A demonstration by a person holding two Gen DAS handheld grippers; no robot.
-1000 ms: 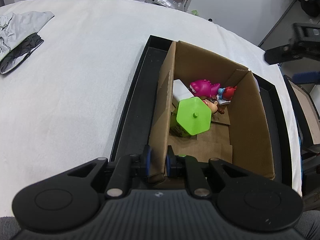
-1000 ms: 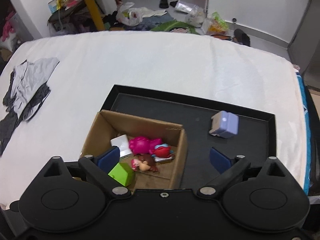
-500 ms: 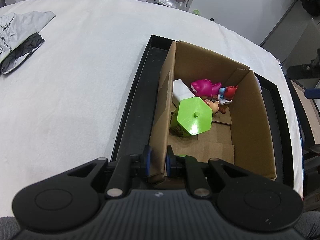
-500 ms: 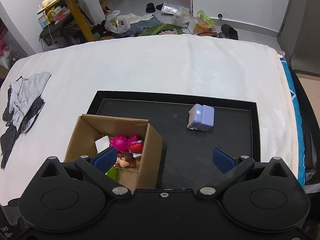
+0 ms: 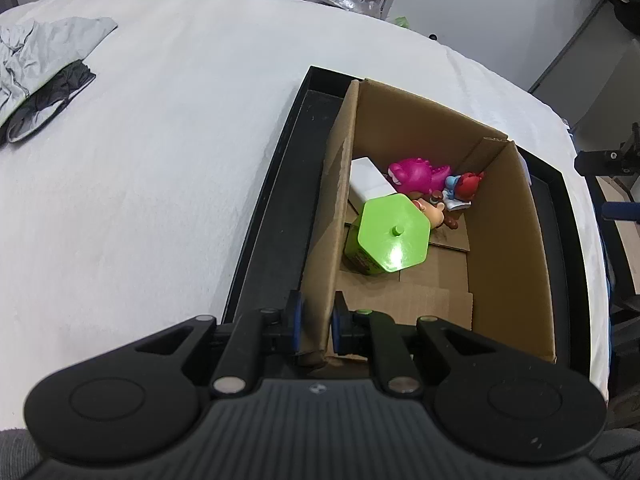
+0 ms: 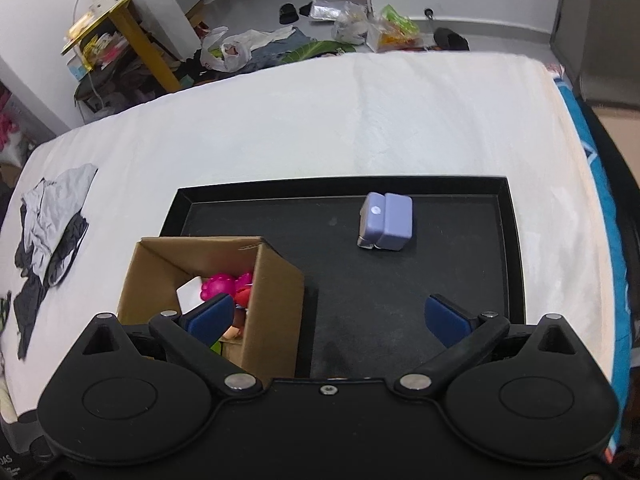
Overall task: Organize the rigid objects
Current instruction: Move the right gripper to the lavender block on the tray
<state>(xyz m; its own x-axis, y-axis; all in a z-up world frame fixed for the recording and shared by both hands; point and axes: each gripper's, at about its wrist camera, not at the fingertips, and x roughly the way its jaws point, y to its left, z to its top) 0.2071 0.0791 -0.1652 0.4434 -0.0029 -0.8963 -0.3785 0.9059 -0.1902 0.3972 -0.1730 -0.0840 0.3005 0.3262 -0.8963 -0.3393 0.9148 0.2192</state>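
Note:
A cardboard box (image 5: 516, 240) stands in a black tray (image 5: 280, 216) on a white bed. My left gripper (image 5: 318, 322) is shut on the box's near left wall. Inside lie a green hexagonal container (image 5: 394, 236), a white block (image 5: 370, 182), a pink dinosaur toy (image 5: 416, 174), a red and blue figure (image 5: 464, 188) and a small brown-haired figure (image 5: 434, 212). In the right wrist view the box (image 6: 272, 300) sits at the tray's left, and a lilac box-shaped object (image 6: 386, 222) lies on the tray floor (image 6: 460, 256). My right gripper (image 6: 328, 318) is open and empty, held above the tray, near of the lilac object.
Grey and black clothes (image 5: 36, 80) lie on the bed at the left; they also show in the right wrist view (image 6: 52, 220). Beyond the bed are floor clutter, bags (image 6: 352, 24) and a yellow table (image 6: 120, 20). The bed edge runs along the right (image 6: 592, 208).
My right gripper has swung right and back, so the lilac object moved toward the view's centre and the box to the left. My left gripper stays clamped on the box wall.

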